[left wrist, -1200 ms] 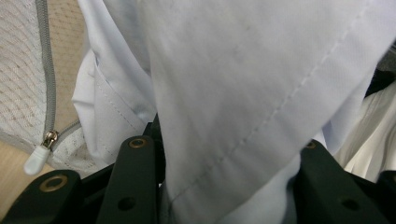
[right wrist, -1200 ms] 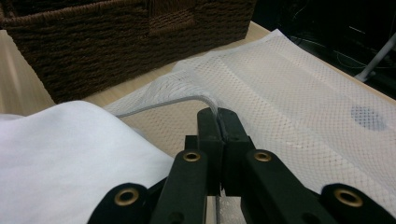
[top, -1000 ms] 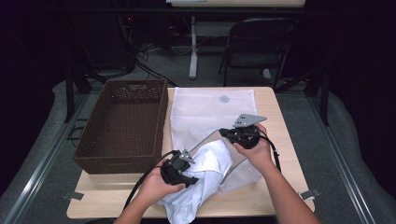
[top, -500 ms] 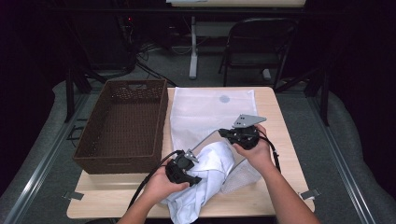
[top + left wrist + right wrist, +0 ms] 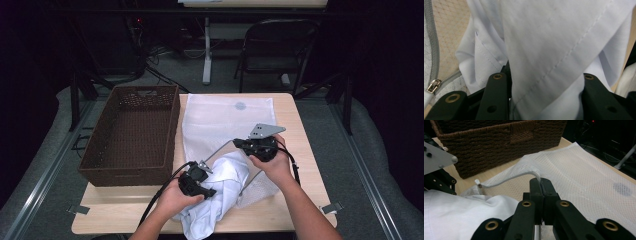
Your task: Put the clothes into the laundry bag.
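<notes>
- Two grippers work near the front edge of a light wooden table (image 5: 295,125) in the high view: the left gripper (image 5: 197,181) presses into a crumpled white garment (image 5: 220,192), the right gripper (image 5: 260,146) lifts the zipped edge of a white mesh laundry bag (image 5: 225,120). A brown wicker basket (image 5: 130,135) stands at the table's left; grey floor, a folding chair (image 5: 277,50) and dark surroundings lie beyond.
- Left gripper view: the jaws stand apart with the garment's stitched fold (image 5: 554,50) bunched between them; the bag's zipper pull (image 5: 432,83) lies at left on wood.
- Right gripper view: the jaws are clamped together on the bag's raised zipper edge (image 5: 534,175), with the basket (image 5: 499,142) behind.
</notes>
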### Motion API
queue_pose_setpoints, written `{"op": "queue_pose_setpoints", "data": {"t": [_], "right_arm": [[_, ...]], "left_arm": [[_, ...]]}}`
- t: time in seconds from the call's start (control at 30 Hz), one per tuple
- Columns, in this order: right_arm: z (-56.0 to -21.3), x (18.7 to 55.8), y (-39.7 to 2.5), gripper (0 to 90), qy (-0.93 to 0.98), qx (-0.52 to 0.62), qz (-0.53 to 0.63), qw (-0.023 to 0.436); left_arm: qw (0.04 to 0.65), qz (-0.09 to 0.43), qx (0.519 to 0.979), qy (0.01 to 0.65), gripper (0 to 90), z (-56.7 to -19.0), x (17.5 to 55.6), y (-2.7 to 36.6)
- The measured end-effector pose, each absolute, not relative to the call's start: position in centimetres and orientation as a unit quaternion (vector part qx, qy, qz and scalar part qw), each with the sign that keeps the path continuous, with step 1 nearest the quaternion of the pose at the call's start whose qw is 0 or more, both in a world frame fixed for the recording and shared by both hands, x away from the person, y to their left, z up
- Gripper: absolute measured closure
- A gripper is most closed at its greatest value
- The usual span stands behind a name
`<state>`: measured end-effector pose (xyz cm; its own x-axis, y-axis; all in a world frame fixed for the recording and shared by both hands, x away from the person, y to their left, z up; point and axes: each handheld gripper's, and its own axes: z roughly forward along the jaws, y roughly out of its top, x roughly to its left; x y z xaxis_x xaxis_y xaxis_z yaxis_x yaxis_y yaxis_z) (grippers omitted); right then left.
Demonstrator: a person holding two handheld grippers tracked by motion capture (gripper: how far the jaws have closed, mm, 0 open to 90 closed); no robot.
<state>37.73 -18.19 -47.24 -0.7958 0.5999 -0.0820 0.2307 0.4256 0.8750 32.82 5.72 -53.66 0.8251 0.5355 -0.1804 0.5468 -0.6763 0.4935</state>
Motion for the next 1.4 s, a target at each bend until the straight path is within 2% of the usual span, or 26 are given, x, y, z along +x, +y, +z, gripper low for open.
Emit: {"op": "queue_pose_setpoints", "data": {"t": [0.77,1.4], "right_arm": [[-46.9,37.3,-18.1,89.3,0.820,0.249,0.476,0.198],[-47.1,37.3,-18.0,89.3,0.823,0.247,0.471,0.199]], "left_arm": [[0.288,0.004,0.900,0.328,60.6,-51.5,34.9,4.3],[0.273,0.023,0.898,0.344,57.7,-53.6,35.9,3.1]]}}
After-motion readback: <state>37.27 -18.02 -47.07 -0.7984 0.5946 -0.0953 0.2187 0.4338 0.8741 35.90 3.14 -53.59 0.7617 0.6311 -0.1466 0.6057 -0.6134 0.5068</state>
